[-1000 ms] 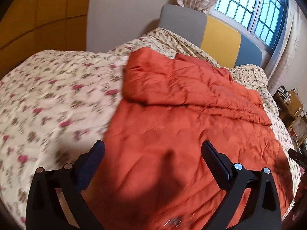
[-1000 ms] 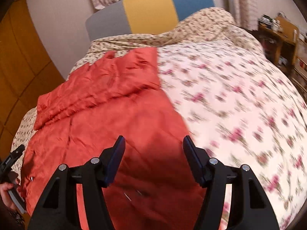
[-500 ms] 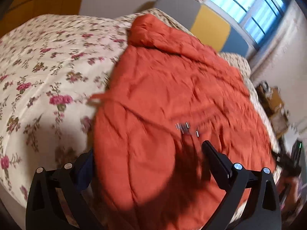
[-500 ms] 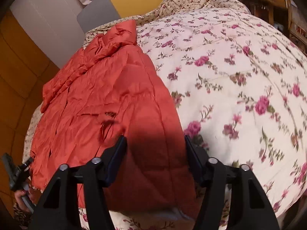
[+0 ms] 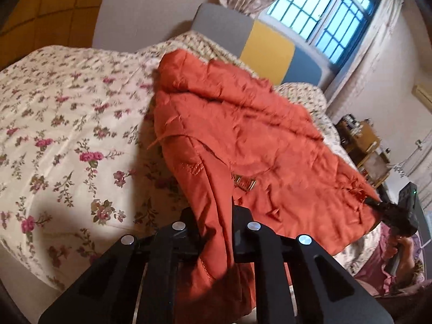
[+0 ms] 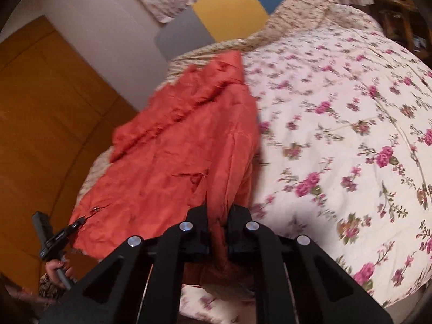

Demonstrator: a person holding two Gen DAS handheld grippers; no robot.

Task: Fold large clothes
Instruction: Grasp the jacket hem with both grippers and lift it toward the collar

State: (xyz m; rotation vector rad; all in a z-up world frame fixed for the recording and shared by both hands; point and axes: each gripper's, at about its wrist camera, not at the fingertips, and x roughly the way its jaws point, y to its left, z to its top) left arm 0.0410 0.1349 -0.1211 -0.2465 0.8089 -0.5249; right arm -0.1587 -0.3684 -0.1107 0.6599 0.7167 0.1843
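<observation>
Bedroom, mid-fold: I clamp my left gripper (image 5: 216, 226) on the near hem of an orange quilted coat (image 5: 243, 135), a bunch of its fabric pinched between the closed jaws. My right gripper (image 6: 217, 225) bites the same hem at its other corner, jaws closed tight on a fold of cloth. The coat lies spread lengthwise on the floral bedspread (image 5: 67, 135), its far end rumpled toward the headboard (image 5: 267, 51). By my reckoning the work has barely begun: both corners are secured, but no clean fold is laid, and the hem has yet to be carried over. The left wrist view shows a metal buckle (image 5: 245, 182) on the coat's front and my other gripper gripping the far corner; the right wrist view shows instead the wooden wall panels (image 6: 40, 108), though motion blur softens the bedspread there, possibly hiding detail.
</observation>
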